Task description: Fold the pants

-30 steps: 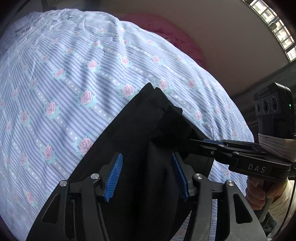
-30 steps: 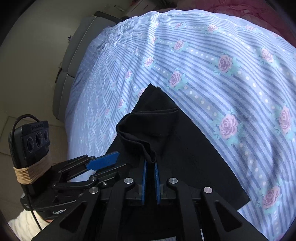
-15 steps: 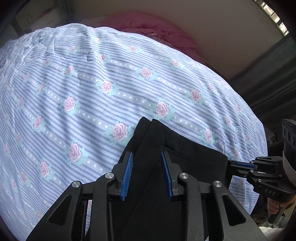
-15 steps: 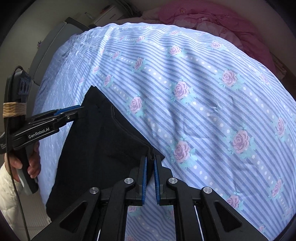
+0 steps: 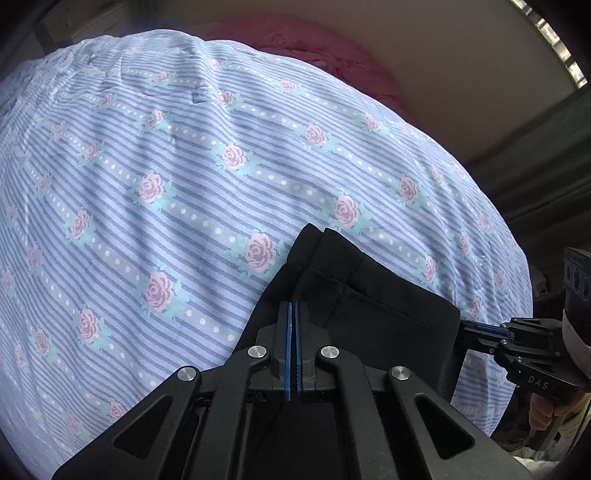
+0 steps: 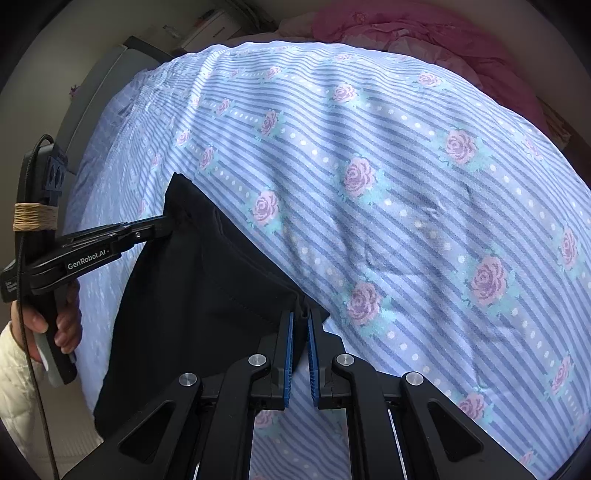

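Black pants point(image 5: 373, 306) lie at the near edge of a bed with a blue striped, rose-print sheet point(image 5: 207, 177). My left gripper point(image 5: 294, 306) is shut on one corner of their hemmed edge. My right gripper point(image 6: 299, 317) is shut on the other corner. The edge hangs stretched between the two grippers, and the rest of the pants point(image 6: 192, 295) drops toward the near side. Each gripper shows in the other's view: the right one point(image 5: 480, 330) at the right, the left one point(image 6: 162, 225) at the left.
A pink blanket point(image 6: 424, 29) is bunched at the far end of the bed. A grey headboard or bedside unit point(image 6: 96, 92) stands beyond the bed's left side. The sheet stretches wide ahead of both grippers.
My left gripper was open over the pants and has shut on their corner. Both grippers moved apart and drew the edge out flat. The right gripper stayed shut throughout.
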`<state>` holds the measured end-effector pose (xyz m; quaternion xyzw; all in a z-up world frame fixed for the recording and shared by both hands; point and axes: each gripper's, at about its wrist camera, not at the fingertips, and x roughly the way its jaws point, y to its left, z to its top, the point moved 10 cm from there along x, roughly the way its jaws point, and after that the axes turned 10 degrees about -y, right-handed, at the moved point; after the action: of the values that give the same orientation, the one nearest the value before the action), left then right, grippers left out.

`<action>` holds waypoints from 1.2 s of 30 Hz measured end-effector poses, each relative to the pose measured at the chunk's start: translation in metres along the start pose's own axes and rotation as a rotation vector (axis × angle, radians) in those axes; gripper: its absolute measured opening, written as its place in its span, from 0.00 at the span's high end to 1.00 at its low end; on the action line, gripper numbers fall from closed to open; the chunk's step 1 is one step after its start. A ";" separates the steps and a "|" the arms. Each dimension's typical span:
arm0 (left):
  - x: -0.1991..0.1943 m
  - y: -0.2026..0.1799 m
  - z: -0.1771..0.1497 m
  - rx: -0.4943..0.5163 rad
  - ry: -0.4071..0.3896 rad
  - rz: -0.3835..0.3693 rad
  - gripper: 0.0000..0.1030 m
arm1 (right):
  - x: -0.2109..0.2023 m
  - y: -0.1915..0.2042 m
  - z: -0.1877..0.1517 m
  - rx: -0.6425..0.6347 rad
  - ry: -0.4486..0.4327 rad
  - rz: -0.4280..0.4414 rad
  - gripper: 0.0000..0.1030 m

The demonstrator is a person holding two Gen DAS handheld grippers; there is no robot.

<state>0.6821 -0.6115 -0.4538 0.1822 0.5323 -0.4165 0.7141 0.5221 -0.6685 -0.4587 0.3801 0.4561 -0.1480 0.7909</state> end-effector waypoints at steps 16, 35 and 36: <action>-0.104 -0.006 0.008 -0.103 -0.187 0.059 0.67 | -0.042 0.006 0.014 -0.085 -0.105 -0.205 0.63; -0.431 0.016 -0.362 -0.715 -0.398 0.532 0.37 | -0.205 0.214 -0.151 -0.676 -0.085 0.235 0.43; -0.440 0.015 -0.384 -0.754 -0.405 0.539 0.37 | -0.208 0.226 -0.168 -0.709 -0.069 0.254 0.43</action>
<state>0.4221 -0.1562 -0.1960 -0.0418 0.4305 -0.0230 0.9013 0.4385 -0.4170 -0.2289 0.1313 0.4014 0.1056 0.9003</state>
